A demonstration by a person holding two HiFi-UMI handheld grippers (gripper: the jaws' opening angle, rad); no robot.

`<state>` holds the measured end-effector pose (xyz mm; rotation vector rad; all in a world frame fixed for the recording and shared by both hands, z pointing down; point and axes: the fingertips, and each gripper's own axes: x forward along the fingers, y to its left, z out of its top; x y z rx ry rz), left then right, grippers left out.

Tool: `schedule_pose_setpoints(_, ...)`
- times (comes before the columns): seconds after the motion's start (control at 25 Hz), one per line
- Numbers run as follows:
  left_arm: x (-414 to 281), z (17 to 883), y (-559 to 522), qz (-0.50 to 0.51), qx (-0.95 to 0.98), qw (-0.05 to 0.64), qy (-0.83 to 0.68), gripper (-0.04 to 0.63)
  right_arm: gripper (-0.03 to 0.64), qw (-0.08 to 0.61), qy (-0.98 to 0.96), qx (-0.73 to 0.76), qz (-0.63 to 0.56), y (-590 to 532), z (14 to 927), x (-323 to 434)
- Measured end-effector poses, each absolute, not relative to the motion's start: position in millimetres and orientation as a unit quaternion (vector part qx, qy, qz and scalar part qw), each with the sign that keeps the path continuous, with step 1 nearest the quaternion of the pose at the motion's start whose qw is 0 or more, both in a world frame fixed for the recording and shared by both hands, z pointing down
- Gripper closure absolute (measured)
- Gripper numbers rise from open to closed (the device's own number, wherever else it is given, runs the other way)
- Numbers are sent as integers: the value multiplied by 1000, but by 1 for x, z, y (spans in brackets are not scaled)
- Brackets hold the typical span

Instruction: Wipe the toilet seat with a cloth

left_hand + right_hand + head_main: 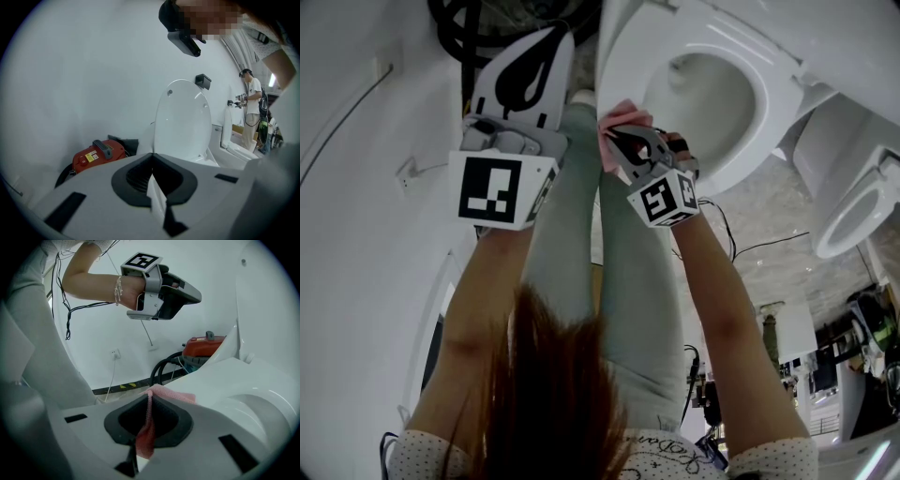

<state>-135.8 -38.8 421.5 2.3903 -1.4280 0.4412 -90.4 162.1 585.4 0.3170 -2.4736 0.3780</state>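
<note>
The right gripper [621, 141] is clamped shut on a pink cloth [174, 394], just beside the toilet seat's [772, 108] left rim. To its left hangs the left gripper [551, 47], jaws together and empty. Farther off stands a red machine [205, 345].
</note>
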Motion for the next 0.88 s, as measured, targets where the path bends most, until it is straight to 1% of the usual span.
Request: schedule_pose_setpoints(0.88, -130, 417, -58, 162, 843, 161, -487, 592, 584, 299, -932, 152, 139, 113, 584, -91)
